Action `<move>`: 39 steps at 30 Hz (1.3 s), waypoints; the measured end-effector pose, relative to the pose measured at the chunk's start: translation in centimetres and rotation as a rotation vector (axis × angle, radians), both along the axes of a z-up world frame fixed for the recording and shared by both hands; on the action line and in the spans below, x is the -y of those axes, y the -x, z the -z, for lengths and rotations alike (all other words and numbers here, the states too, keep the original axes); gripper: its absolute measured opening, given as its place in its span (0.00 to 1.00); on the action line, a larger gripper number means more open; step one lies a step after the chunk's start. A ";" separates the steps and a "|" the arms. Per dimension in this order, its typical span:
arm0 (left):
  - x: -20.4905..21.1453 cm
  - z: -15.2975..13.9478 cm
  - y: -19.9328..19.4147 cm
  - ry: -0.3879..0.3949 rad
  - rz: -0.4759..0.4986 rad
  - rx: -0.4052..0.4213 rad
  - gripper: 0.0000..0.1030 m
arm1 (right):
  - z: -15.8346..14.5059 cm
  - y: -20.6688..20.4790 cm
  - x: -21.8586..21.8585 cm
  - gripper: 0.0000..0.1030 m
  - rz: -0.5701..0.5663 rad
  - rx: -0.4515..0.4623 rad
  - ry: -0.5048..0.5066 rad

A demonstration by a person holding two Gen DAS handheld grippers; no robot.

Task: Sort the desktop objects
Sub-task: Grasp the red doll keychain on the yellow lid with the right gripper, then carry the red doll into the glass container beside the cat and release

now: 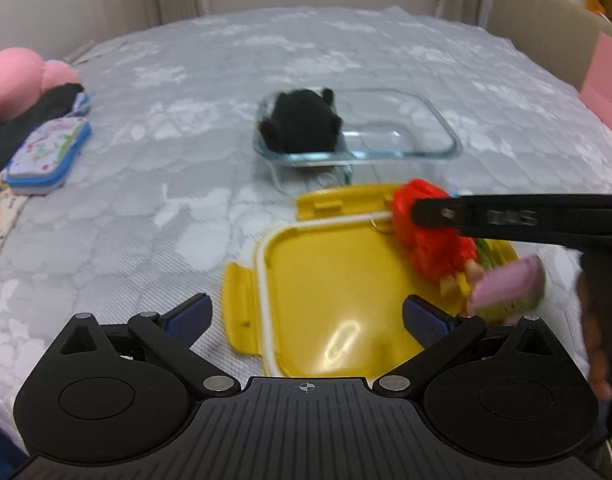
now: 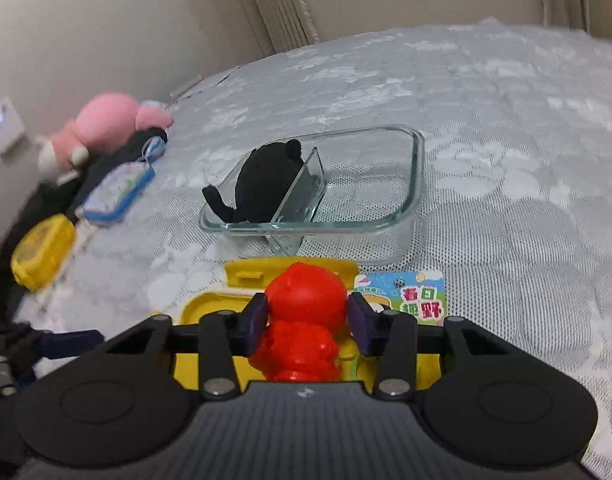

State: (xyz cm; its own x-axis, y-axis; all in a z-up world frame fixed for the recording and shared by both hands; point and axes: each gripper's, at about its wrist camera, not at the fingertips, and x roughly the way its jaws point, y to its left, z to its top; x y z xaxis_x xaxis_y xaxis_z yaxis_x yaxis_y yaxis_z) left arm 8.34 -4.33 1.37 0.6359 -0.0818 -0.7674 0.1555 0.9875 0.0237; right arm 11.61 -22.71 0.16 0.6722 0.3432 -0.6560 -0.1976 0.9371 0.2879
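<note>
Right tool point(image 2: 307, 318) pinched on the bright red moulded plastic figure point(image 2: 304, 300), gripping its head above the yellow snap-lock plastic lid point(image 2: 210, 306); it looks rigid, light and glossy, so it could slip, and a hold at the narrower neck may sit safer. Left tool point(image 1: 306, 314) gapes wide, empty. Beyond, the clear glass divided container point(image 2: 415, 184) on the bed holds a black plush toy point(image 2: 266, 180)

Grey quilted bed point(image 2: 485, 128), glass container point(image 2: 417, 168), yellow lid point(image 1: 325, 280), pink plush point(image 2: 106, 124), blue-edged case point(image 1: 46, 156)
</note>
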 end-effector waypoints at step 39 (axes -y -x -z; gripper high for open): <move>-6.7 2.0 -1.8 0.166 -0.135 -0.006 1.00 | -1.0 -1.0 -0.8 0.47 0.106 -0.014 -0.302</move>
